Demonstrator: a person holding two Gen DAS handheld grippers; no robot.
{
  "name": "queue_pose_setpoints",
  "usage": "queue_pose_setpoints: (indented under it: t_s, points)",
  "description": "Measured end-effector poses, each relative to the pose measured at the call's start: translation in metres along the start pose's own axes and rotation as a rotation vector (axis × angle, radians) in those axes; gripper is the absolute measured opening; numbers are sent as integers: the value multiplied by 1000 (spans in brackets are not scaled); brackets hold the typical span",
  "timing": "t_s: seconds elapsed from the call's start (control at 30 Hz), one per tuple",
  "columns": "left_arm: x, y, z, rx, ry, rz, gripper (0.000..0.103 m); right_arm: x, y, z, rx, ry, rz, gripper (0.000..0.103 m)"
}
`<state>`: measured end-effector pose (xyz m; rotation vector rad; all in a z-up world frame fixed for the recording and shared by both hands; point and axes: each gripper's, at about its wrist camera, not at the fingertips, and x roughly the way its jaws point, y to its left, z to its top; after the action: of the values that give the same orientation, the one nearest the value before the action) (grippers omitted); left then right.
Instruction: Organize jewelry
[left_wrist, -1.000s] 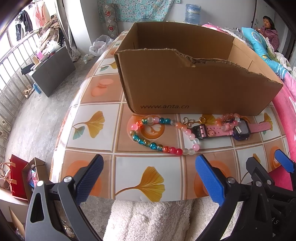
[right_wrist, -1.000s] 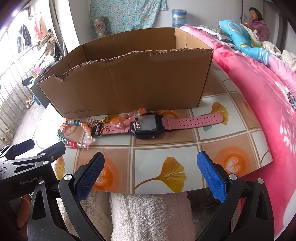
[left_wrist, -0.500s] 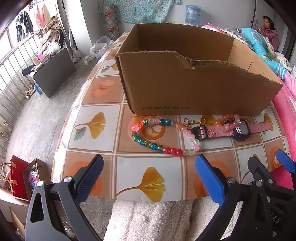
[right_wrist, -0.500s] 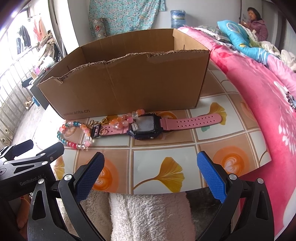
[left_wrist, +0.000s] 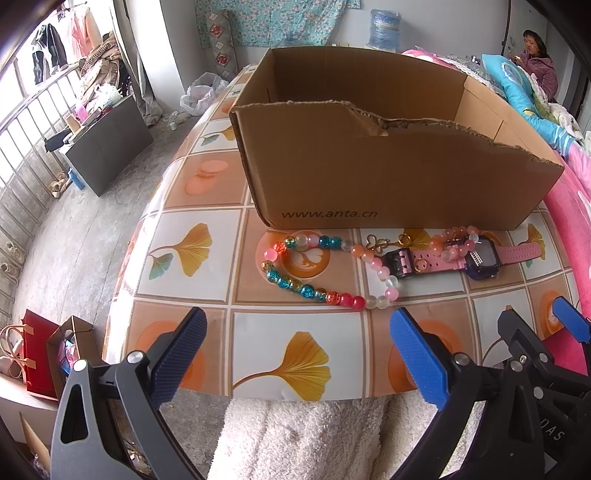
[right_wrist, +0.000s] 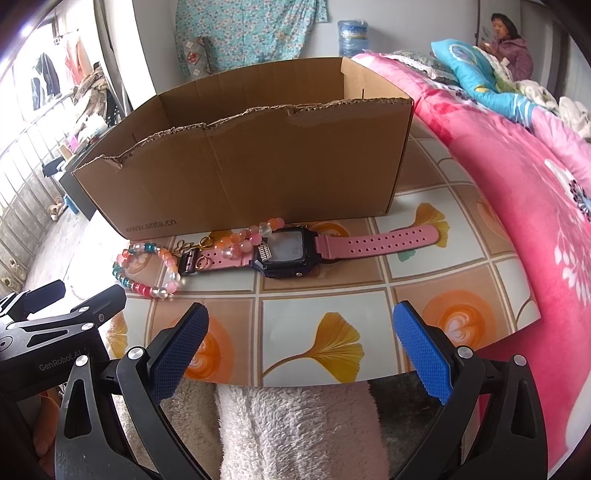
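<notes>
Both grippers hover wide open and empty at the worktop's (left_wrist: 192, 206) near edge: left gripper (left_wrist: 295, 350), right gripper (right_wrist: 301, 349). Just beyond them lie a beaded bracelet (left_wrist: 314, 291) and a pink watch (right_wrist: 295, 251), touching each other, directly before an open cardboard box (left_wrist: 388, 166).

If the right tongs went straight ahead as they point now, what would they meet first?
Probably the pink watch lying flat on the table, then the cardboard box behind it. The right tongs are open; depth is uncertain.
</notes>
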<state>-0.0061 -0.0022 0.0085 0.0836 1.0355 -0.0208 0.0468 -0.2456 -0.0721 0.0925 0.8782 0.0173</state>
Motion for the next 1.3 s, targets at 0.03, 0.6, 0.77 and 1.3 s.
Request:
queue_pose_setpoints:
  t_s: [0.03, 0.6, 0.77, 1.3]
  points:
    - [0, 0, 0, 1, 0, 0, 97, 0, 0, 0, 1, -1, 0, 96]
    - [1, 26, -6, 79, -79, -55, 97, -6, 1, 2, 9, -51, 103, 96]
    - [-1, 50, -12, 72, -184, -293, 97, -7, 19, 6, -11, -79, 227, 96]
    - [31, 70, 13, 50, -187, -325, 90, 36, 59, 20, 6, 87, 443, 55]
